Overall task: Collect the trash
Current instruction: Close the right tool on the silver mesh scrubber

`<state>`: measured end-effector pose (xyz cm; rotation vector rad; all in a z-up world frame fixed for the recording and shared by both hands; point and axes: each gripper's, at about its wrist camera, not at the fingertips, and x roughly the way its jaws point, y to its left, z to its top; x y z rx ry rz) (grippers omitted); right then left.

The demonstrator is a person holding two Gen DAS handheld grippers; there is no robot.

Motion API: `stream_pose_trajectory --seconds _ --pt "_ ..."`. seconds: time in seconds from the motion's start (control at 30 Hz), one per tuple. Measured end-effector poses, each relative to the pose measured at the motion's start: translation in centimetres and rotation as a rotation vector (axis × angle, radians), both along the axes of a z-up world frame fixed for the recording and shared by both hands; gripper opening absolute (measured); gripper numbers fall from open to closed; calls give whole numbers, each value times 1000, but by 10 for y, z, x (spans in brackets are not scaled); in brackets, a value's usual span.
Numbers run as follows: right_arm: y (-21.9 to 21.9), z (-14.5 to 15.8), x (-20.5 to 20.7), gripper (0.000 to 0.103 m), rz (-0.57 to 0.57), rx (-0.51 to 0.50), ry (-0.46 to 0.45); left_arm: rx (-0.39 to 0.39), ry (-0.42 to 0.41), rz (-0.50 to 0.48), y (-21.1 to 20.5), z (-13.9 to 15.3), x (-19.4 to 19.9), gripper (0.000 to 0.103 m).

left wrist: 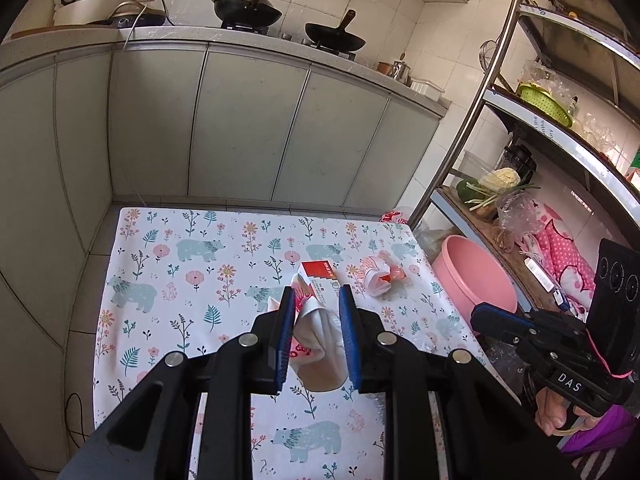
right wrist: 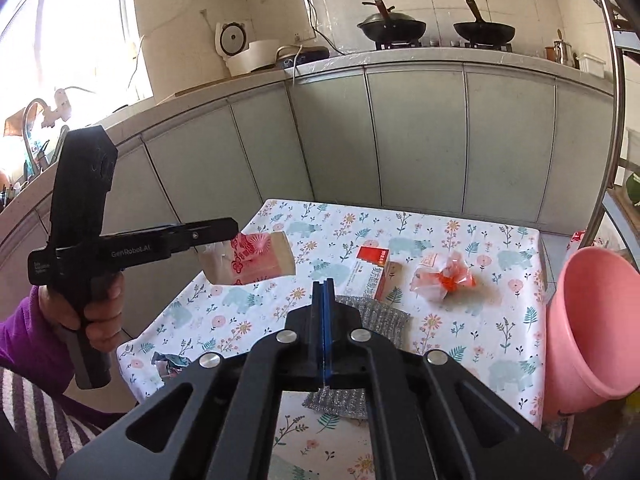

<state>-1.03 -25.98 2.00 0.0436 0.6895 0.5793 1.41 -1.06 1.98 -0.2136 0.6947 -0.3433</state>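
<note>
A: While the left gripper (left wrist: 316, 312) hangs over the floral bear-print tablecloth (left wrist: 168, 264), what is between its blue pads?

B: A crumpled white paper bag with red flower print (left wrist: 316, 344), pinched on both sides by jaws only narrowly apart. It is lifted clear of the cloth.

A: And the right gripper (right wrist: 323, 292)?

B: Its jaws are pressed flat together. A silvery quilted foil pouch (right wrist: 380, 312) lies right under it; I cannot tell whether an edge is caught.

A: What is left on the table?

B: A red-and-white cardboard box (right wrist: 370, 276) near the middle, and just beside it a crumpled clear wrapper with an orange knot (right wrist: 444, 280). A small crushed blue-green scrap (right wrist: 170, 362) sits at the near left edge.

A: Room to move?

B: The cloth's far half is bare up to the grey cabinet doors (right wrist: 420, 136). The round pink plastic basin (right wrist: 592, 320) stands off the right edge.

A: Any difference between views?

B: Only the right wrist view shows the foil pouch, the scrap and the bag from the side.
</note>
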Motion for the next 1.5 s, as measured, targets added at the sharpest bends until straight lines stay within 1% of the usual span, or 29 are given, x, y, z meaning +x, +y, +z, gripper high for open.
stream_pose_trajectory --seconds 0.07,0.1,0.13,0.17,0.2,0.23,0.27,0.37,0.47,0.63,0.77,0.8,0.87,0.97,1.2,1.37,1.5 --pt "-4 -9 4 1 -25 -12 40 -2 -3 -2 0 1 0 21" --pt "-6 -17 7 1 -38 -26 77 -3 -2 -2 0 1 0 21" --pt "-6 -24 9 6 -46 -37 108 -3 -1 -3 -1 1 0 21" --pt "-8 -33 12 18 -54 -42 138 -3 2 -3 0 0 0 21" --pt "-8 -41 13 25 -57 -39 161 -4 6 -3 0 -1 0 21" --pt "-8 -48 13 36 -58 -40 180 -5 10 -3 0 -2 0 21" --pt "-7 -56 14 40 -59 -44 204 -6 15 -2 0 -3 1 21" --pt "-7 -77 19 41 -67 -49 269 -11 26 1 2 -7 3 21" --pt "-5 -89 24 41 -78 -69 296 -13 33 -1 3 -11 3 21" --pt "0 -98 33 41 -98 -114 278 -24 49 1 5 -16 5 21" --pt "2 -101 34 40 -77 -124 267 -26 51 -3 5 -18 5 21" --pt "2 -101 33 35 -68 -120 265 -25 53 -2 5 -19 6 21" --pt "1 -98 31 18 -70 -127 248 -25 57 0 6 -20 7 21" --pt "-2 -95 30 7 -70 -126 235 -27 59 -1 4 -20 7 21" --pt "-6 -75 20 4 -56 -61 174 -21 41 -6 2 -15 4 21" --pt "-8 -51 13 4 -60 -26 101 -19 29 -2 2 -9 2 21" --pt "-16 -31 10 3 -92 -9 30 -15 20 -4 0 -5 1 21"
